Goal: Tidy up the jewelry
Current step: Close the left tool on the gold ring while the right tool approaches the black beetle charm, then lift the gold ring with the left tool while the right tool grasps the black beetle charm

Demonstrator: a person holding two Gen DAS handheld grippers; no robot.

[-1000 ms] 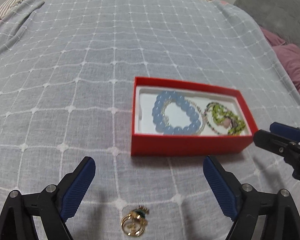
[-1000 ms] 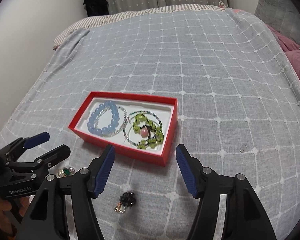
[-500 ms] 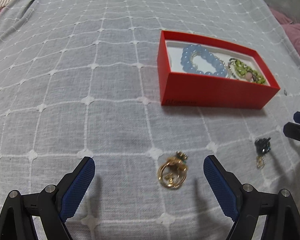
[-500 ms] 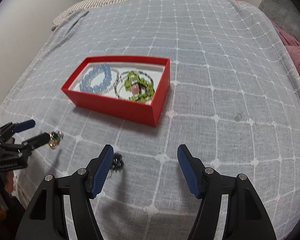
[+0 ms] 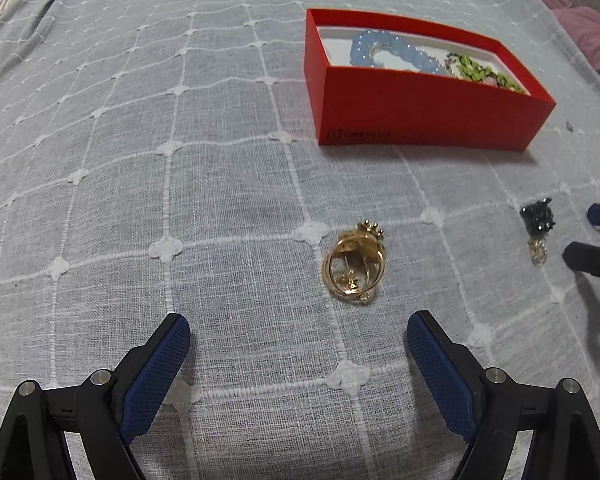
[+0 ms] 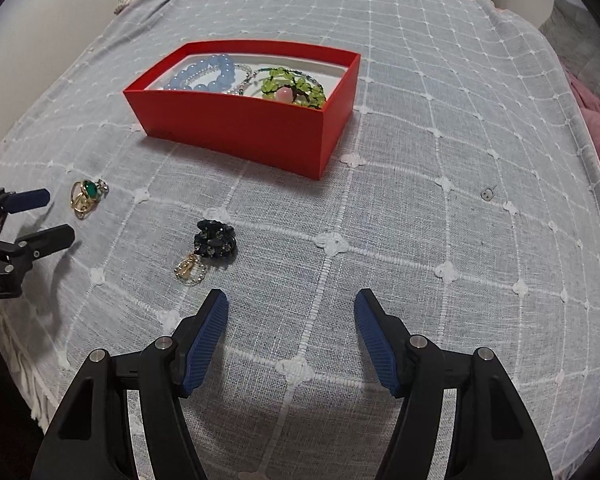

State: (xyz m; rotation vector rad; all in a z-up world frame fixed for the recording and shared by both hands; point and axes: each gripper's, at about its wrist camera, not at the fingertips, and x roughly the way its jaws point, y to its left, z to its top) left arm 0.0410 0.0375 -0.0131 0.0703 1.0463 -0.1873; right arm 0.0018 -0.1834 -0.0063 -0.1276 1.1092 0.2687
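A red box [image 5: 428, 116] [image 6: 236, 128] sits on the grey bedspread and holds a blue bead bracelet [image 5: 388, 54] [image 6: 204, 74] and a green bead piece [image 5: 488, 72] [image 6: 292, 88]. A gold ring cluster with a green stone [image 5: 354, 266] [image 6: 85, 196] lies on the cloth just ahead of my left gripper [image 5: 298, 332], which stands wide open and empty. A black jewelled earring with a gold drop [image 6: 210, 250] [image 5: 538, 228] lies ahead and left of my right gripper [image 6: 290, 308], also open and empty.
The grey checked bedspread [image 6: 440, 220] covers the whole bed. Its near left edge [image 6: 16, 360] drops off beside the left gripper. Pink fabric [image 5: 596, 40] lies at the far right. A tiny round bit [image 6: 487, 194] rests right of the box.
Both grippers have come down and tilted toward the cloth. The gold ring cluster and the black earring now sit closer to the fingertips, and the box looks nearer.
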